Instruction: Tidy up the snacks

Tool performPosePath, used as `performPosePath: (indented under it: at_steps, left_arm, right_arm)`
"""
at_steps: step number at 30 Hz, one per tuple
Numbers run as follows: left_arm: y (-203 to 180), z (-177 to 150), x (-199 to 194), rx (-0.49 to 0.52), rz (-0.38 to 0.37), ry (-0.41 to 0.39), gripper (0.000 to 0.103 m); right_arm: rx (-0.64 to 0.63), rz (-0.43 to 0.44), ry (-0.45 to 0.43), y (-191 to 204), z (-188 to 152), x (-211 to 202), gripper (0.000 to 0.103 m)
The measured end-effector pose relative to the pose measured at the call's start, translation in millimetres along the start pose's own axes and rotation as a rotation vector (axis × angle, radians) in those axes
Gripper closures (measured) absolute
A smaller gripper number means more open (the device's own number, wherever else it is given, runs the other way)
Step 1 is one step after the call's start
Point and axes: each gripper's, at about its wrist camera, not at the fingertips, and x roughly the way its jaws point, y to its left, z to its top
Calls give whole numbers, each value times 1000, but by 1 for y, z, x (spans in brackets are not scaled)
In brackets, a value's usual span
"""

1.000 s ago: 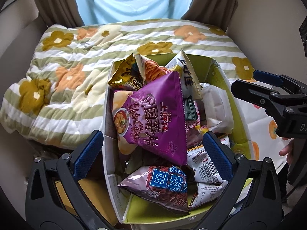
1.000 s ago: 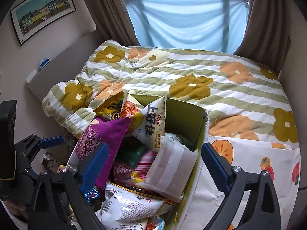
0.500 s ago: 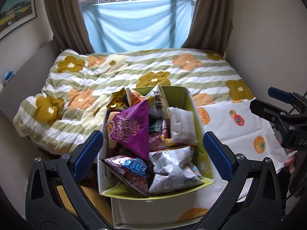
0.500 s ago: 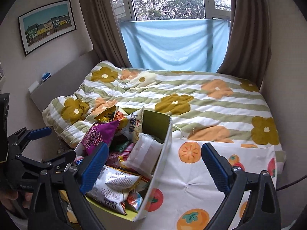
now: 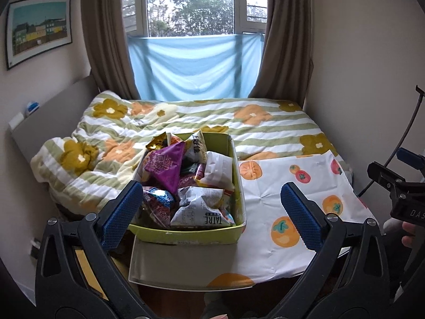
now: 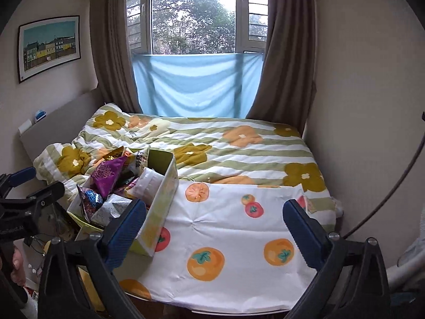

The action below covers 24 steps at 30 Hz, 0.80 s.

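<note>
Both grippers, L point(image 5: 209, 202) & R point(image 6: 215, 220), held back w/ jaws wide, nothing gripped; snack bags point(image 5: 186, 183) heaped in green box point(image 5: 186, 232) at bed's foot beside fruit-print cloth point(image 6: 239, 228); fits pre-sort or packed-up, so next move unclear.

1. The left wrist view looks from the foot of the bed toward the window point(image 5: 191, 5), with the snack box point(image 5: 186, 235) near, low centre.
2. The right wrist view faces likewise, with that box point(image 6: 159, 202) lower left.
3. Both share bed, window and fruit-print cloth point(image 6: 239, 239).
</note>
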Motion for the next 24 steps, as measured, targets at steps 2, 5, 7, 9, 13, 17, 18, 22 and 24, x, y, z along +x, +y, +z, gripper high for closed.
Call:
performPosePath:
  at_steps: [2,5,7,9,13,17,18,22,24]
  left_arm:
    - [-3,-9,-11,0,-3,-12,0]
    - [-6,-18,-19,-3,-10,-12,0]
    - [-8,-22,-22,2,-7,-15,0]
    - [-9,-25,-26,3,-5,-16,0]
    - [-9,-25,-28,-5,-12,-19,0]
    - [-10,-25,-30,1,-10,-22,0]
    - [-11,-24,-31,1,-11,-22,0]
    - [-11,-23,-30,1,-17,-21,0]
    - [-12,-23,-30,1,-16,-22,0]
  right_arm:
    - [13,-16,6,-1,-11,-6,1]
    - [29,-20,29,-4,-22,-12,1]
    - [36,-24,31,-5,-27,-15,1]
    - [45,-24,24,-6,-29,-18,1]
    - [44,-28,13,-5,-30,-24,1]
    - [44,-32,4,-3,-31,-27,1]
    - [42,-32,4,-3,-31,-27,1]
    - [46,-30,-2,-2,-31,-27,1]
    - [47,-33,-4,-2,-30,-27,1]
